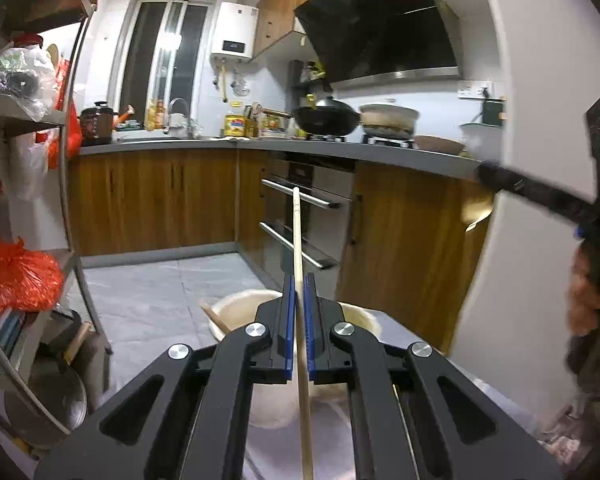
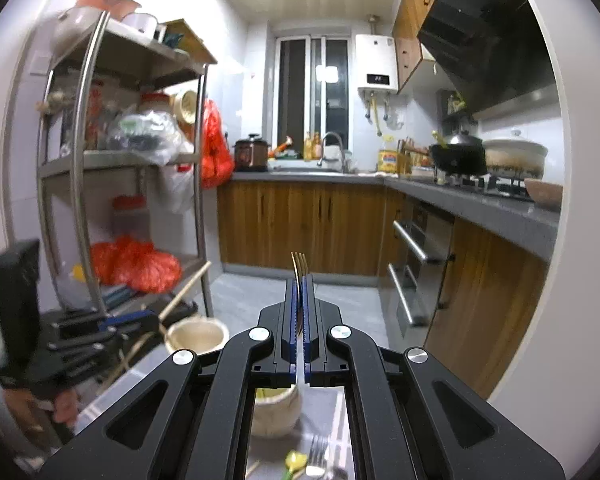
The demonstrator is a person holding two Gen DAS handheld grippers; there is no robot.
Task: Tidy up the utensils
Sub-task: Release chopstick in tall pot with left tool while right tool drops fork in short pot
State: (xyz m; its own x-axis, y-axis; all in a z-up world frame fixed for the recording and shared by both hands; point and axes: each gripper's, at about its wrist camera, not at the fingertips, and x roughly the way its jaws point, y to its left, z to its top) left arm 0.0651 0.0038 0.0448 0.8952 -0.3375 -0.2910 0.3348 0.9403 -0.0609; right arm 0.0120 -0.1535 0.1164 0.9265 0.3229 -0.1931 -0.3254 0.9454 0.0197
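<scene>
My left gripper [image 1: 299, 280] is shut on a long wooden chopstick [image 1: 297, 232] that points up and away past the fingertips. Below it stands a cream holder cup [image 1: 236, 308] with another wooden stick in it. My right gripper [image 2: 299, 282] is shut on a gold fork [image 2: 299, 266], tines up above the fingertips. Under the right gripper stands a second cream cup [image 2: 276, 412], with a fork [image 2: 318, 450] and a yellow-green utensil [image 2: 296, 460] lying on the table. The left gripper with its chopstick shows in the right wrist view [image 2: 112, 324], beside the first cup [image 2: 196, 336].
A metal shelf rack [image 2: 76, 160] with red bags and jars stands to the left. Wooden cabinets, an oven [image 1: 300, 216] and a grey counter [image 1: 236, 145] with a wok and pots run along the back and right. A white wall edge [image 1: 532, 160] is close on the right.
</scene>
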